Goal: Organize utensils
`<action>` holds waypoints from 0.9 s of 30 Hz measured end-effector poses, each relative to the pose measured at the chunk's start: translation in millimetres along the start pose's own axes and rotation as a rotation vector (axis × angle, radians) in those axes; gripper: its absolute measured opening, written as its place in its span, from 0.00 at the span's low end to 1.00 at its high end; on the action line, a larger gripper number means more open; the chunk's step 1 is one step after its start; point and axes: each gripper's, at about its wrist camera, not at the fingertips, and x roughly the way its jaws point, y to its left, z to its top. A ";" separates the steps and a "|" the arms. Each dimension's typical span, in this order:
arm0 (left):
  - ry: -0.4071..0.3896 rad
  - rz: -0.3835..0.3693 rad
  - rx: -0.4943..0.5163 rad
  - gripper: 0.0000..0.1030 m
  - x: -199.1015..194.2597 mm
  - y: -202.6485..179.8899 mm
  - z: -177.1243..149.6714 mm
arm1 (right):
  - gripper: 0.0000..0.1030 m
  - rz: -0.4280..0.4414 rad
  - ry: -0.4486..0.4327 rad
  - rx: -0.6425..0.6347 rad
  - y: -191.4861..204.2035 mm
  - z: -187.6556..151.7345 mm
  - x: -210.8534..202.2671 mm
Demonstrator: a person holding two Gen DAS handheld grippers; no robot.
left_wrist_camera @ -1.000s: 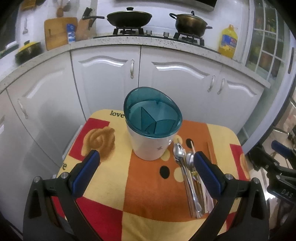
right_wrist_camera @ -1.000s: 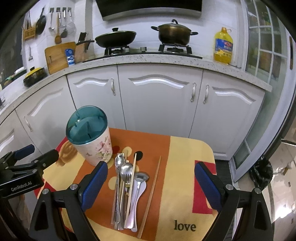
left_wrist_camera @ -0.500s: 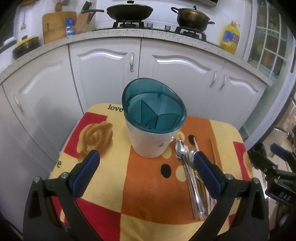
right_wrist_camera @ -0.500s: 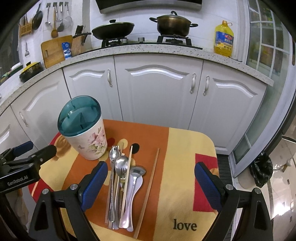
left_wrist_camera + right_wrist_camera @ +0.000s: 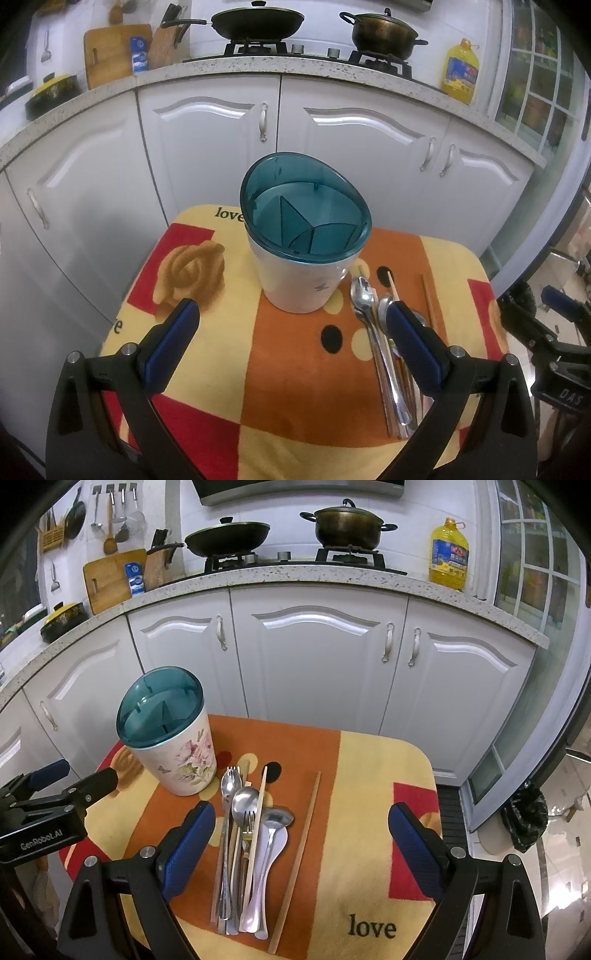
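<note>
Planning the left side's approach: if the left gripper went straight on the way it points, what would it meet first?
Most likely the utensil holder: it stands centred between the open fingers of the left gripper, directly ahead on the cloth. Nothing lies between them, though depth is hard to judge, so a low path might brush the cloth first.

In the left wrist view, the lower ends of the cutlery point(image 5: 384, 354) are covered by the right finger of the left gripper point(image 5: 291, 317). The holder's point(image 5: 303, 273) floor is veiled by its tinted lid point(image 5: 306, 206). The oil bottle's point(image 5: 448, 554) label print cannot be read.
</note>
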 end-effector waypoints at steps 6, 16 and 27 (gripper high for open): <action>0.008 -0.003 0.003 0.99 3.1 -6.2 -2.4 | 0.92 0.017 0.017 0.003 1.8 -2.7 3.5; 0.015 0.003 0.006 0.99 6.6 -8.6 -4.7 | 0.92 0.035 0.028 -0.022 8.2 -6.4 7.3; 0.037 -0.002 0.019 0.99 11.7 -10.9 -10.2 | 0.91 0.045 0.050 -0.009 5.4 -11.5 15.0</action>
